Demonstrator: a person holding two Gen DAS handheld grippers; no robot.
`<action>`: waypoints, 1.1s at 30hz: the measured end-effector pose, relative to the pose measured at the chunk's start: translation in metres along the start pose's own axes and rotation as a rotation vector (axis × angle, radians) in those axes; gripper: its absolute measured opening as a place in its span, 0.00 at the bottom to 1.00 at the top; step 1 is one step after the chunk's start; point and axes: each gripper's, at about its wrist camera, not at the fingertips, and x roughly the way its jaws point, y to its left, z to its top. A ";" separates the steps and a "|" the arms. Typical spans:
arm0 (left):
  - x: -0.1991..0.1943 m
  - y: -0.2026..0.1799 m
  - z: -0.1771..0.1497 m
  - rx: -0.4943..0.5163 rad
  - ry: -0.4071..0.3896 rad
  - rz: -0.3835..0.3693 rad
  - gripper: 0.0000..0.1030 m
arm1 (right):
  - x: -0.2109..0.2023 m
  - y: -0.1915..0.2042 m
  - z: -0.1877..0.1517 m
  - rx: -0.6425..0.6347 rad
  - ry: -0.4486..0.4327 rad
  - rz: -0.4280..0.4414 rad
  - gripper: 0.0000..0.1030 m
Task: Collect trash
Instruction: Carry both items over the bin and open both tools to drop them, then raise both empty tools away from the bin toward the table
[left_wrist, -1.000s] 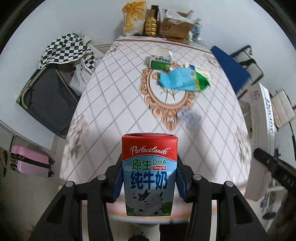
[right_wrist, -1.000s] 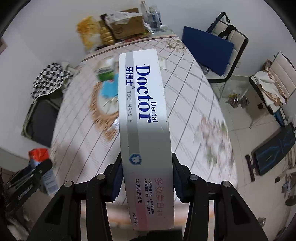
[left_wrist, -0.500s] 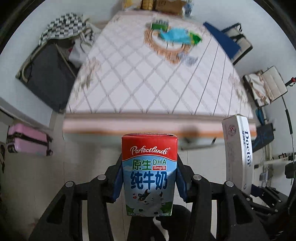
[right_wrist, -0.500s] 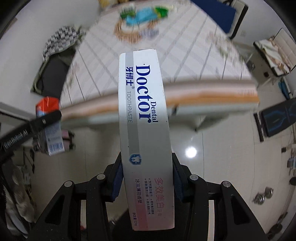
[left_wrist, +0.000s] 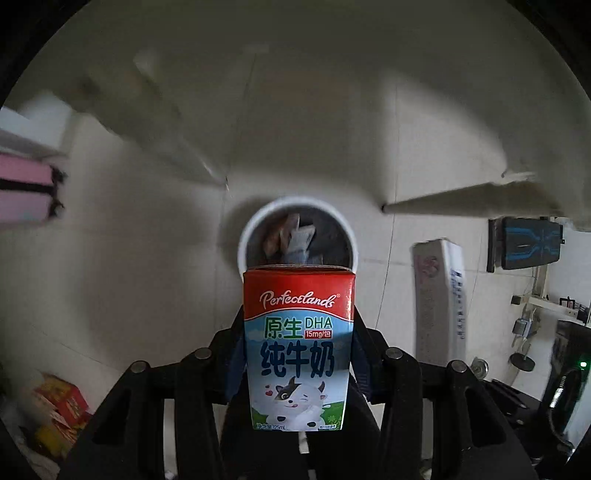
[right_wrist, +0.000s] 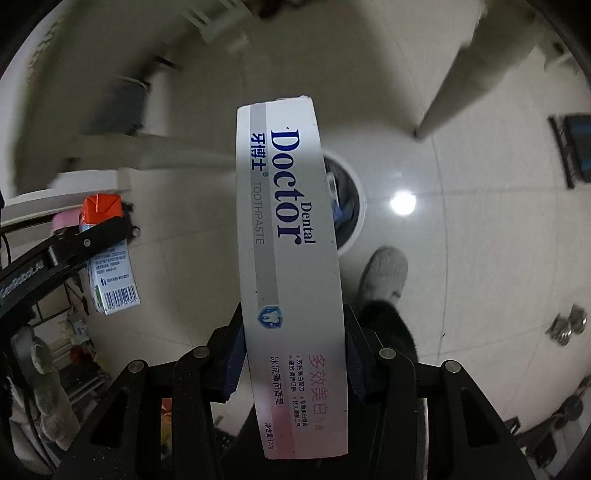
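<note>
Left gripper (left_wrist: 297, 363): clamped on milk carton (left_wrist: 298, 347), above bin (left_wrist: 352, 236). Right gripper (right_wrist: 295, 356): clamped on toothpaste box (right_wrist: 291, 266), beside bin's rim. Risk: the long box catching the rim and falling outside.

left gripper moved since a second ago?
Yes. The left gripper, gripping the milk carton, has swung off the tabletop and down over the white bin.

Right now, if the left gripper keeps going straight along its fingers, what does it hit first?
Probably the white trash bin: it sits just past the milk carton in the left gripper, already holding wrappers. Depth is unclear.
</note>
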 end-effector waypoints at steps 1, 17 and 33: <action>0.024 0.003 0.004 -0.010 0.019 -0.012 0.44 | 0.024 -0.008 0.006 0.002 0.025 0.006 0.47; 0.181 0.034 0.021 -0.013 0.099 0.051 0.97 | 0.237 -0.062 0.077 -0.044 0.132 -0.052 0.95; 0.091 0.025 -0.015 0.041 -0.055 0.191 0.96 | 0.137 -0.039 0.069 -0.109 -0.084 -0.296 0.99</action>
